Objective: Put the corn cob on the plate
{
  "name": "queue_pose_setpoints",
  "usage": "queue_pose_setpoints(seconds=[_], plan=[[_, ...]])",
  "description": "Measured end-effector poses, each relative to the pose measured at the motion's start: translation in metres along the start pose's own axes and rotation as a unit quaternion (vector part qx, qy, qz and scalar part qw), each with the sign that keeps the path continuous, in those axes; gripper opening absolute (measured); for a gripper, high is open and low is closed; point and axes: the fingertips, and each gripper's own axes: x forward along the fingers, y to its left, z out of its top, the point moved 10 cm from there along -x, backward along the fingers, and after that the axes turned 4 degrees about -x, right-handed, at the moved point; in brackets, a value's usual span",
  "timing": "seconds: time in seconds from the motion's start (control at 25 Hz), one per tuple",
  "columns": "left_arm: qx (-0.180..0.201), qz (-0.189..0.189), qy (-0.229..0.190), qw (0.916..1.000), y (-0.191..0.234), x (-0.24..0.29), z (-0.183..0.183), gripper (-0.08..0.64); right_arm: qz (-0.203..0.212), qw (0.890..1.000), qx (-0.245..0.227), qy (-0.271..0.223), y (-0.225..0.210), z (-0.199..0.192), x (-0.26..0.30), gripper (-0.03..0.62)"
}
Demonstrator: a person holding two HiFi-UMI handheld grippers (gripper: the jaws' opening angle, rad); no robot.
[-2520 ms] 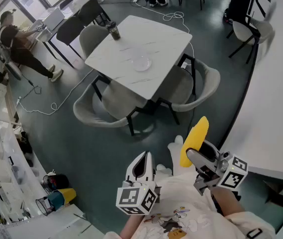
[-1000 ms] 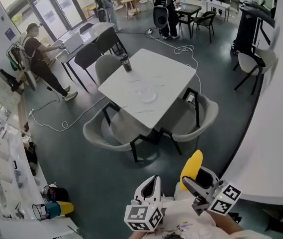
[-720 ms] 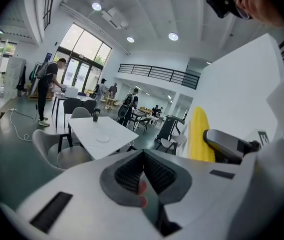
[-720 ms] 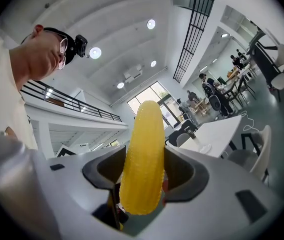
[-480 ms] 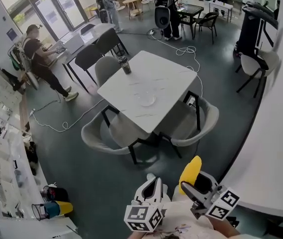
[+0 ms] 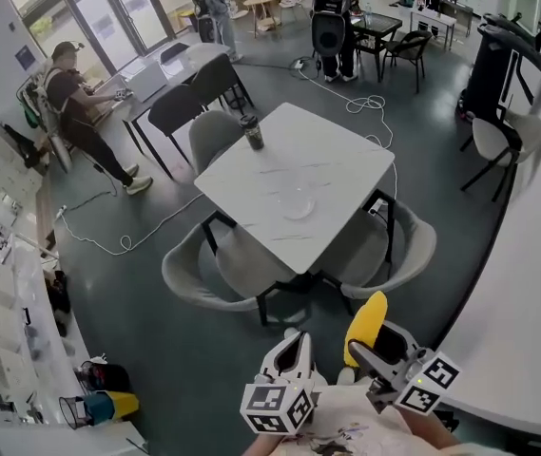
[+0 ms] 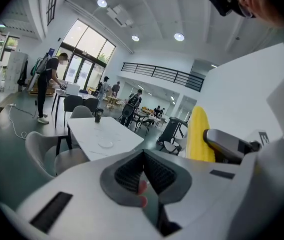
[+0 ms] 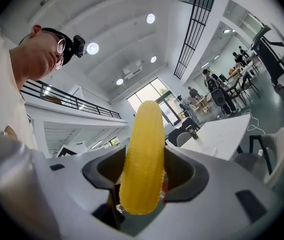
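Corn cob (image 6: 365,326): held in the right gripper (image 6: 376,348), close to the person's body and well apart from the table (image 6: 346,160). The jaws are clamped on its lower end; most of its length stands free beyond them. Its long axis runs along the line of the jaws, and the free tip points up and away from the person, toward the table.

The left gripper (image 6: 294,350) is just beside it, with its jaws pressed together and nothing between them.

Hazards, judged from this position:
- The grasp is at one end only. The free length may act as a lever, so a jolt could pivot the cob or let it slip out.
- Chairs (image 6: 208,274) are tucked in at the near edges of the table and may obstruct the approach.
- The plate (image 6: 299,204) lies near the middle of the table, toward its near corner. It looks clear and shallow, so it is easy to misjudge, and a round cob released off-centre may roll off.
- A cup (image 6: 253,131) stands by the far left edge, clear of the plate.
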Motion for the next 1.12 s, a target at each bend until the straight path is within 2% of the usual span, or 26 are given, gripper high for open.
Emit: queue_pose_setpoints(seconds=[0.36, 0.64, 0.88, 1.12], plan=[[-0.006, -0.01, 0.001, 0.9999, 0.078, 0.054, 0.069, 0.006, -0.007, 1.0, -0.006, 0.018, -0.023, 0.01, 0.109, 0.242], [0.005, -0.027, 0.01, 0.9996, 0.13, 0.074, 0.116, 0.006, -0.036, 0.999, -0.003, -0.004, -0.025, 0.015, 0.173, 0.242], [0.009, -0.04, 0.025, 0.9988, 0.165, 0.09, 0.128, 0.006, -0.065, 0.998, 0.008, -0.014, -0.031, 0.006, 0.202, 0.242], [0.011, -0.059, 0.032, 0.9977, 0.176, 0.106, 0.14, 0.006, -0.083, 0.996, 0.001, -0.021, -0.038, 0.011, 0.219, 0.242]])
